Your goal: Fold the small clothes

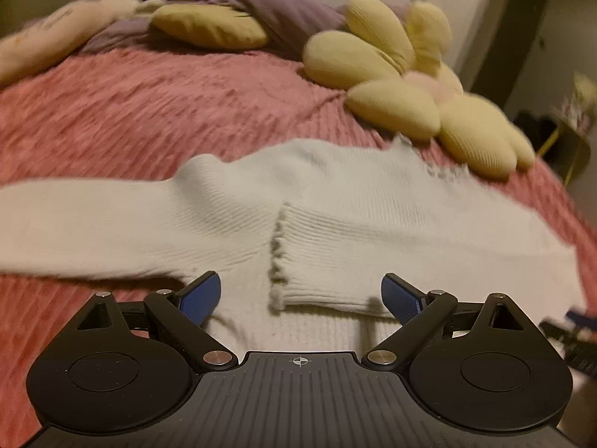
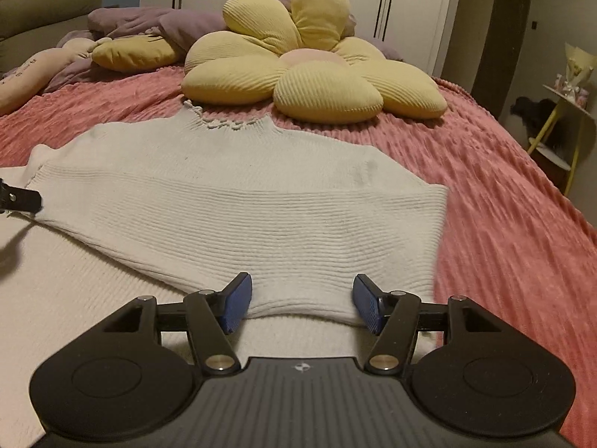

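White knit sweater point(image 2: 238, 201) lies flat on the bed's pink blanket point(image 2: 503, 201), right sleeve folded across. Left claw point(image 1: 300, 300) and right claw point(image 2: 302, 304) spread, empty. Recommend taking the left sleeve at its cuff and laying it square.

The left wrist view is smeared all over, so the yellow flower pillow point(image 1: 410, 86) at the upper right looks fuzzy. The white sweater point(image 1: 261, 216) has 1 sleeve cut off by the left edge. In the right wrist view, the sweater's near hem goes under the gripper body at the bottom. The things on the little side table point(image 2: 567, 93) at the far right are too small to tell.
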Demonstrator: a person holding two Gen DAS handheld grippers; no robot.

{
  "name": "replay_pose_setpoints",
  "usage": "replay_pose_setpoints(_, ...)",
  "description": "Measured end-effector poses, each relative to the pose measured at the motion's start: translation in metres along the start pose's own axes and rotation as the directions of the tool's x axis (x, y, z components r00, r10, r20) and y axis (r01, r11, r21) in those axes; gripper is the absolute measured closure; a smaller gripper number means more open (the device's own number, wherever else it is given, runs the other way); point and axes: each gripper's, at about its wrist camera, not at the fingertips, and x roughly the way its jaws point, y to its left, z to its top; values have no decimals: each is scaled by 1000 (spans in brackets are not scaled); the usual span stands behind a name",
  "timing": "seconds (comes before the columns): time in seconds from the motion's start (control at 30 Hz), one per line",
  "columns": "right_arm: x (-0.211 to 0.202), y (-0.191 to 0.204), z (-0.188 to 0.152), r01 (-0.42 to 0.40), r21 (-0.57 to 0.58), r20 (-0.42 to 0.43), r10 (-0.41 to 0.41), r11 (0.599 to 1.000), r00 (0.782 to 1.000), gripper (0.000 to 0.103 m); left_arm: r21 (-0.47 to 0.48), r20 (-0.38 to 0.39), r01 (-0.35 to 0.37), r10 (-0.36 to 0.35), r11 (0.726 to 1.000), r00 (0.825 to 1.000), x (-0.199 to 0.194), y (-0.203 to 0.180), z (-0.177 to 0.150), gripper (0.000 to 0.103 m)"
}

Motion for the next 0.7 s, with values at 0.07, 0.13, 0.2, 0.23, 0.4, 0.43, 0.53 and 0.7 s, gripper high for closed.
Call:
replay_pose_setpoints(0.07,-2,-2,0,-1,-3,-19,1,1000,1000,42,-80,0,-1,1,997,1000,-9,17,-1,6)
replay_pose_setpoints(0.13,-11,-1,4,5,10,-27,-4,1000,1000,40,-159,5,-20,21,987,1000,-19,40,-3,6)
replay_pose_setpoints(0.2,-23,1,1,-8,37,-25,9,999,1000,38,-240,32,-46,55,970,998,-32,71,-8,5)
replay_pose_setpoints(0.23,-31,1,-4,-32,71,-13,33,997,999,38,-274,46,-59,75,960,996,-38,89,-10,5)
replay_pose_setpoints(0.4,-75,21,-50,-147,167,10,148,975,989,36,-537,105,-101,185,838,977,-67,189,-21,6)
replay_pose_setpoints(0.43,-83,23,-57,-153,180,17,153,972,988,36,-595,125,-95,209,798,970,-74,208,-23,6)
replay_pose_setpoints(0.53,-95,24,-68,-148,236,-2,152,961,988,35,-738,203,-6,230,675,952,-87,262,-27,20)
replay_pose_setpoints(0.7,-103,30,-67,-118,212,-42,129,970,991,35,-880,270,142,231,453,935,-86,322,-35,43)
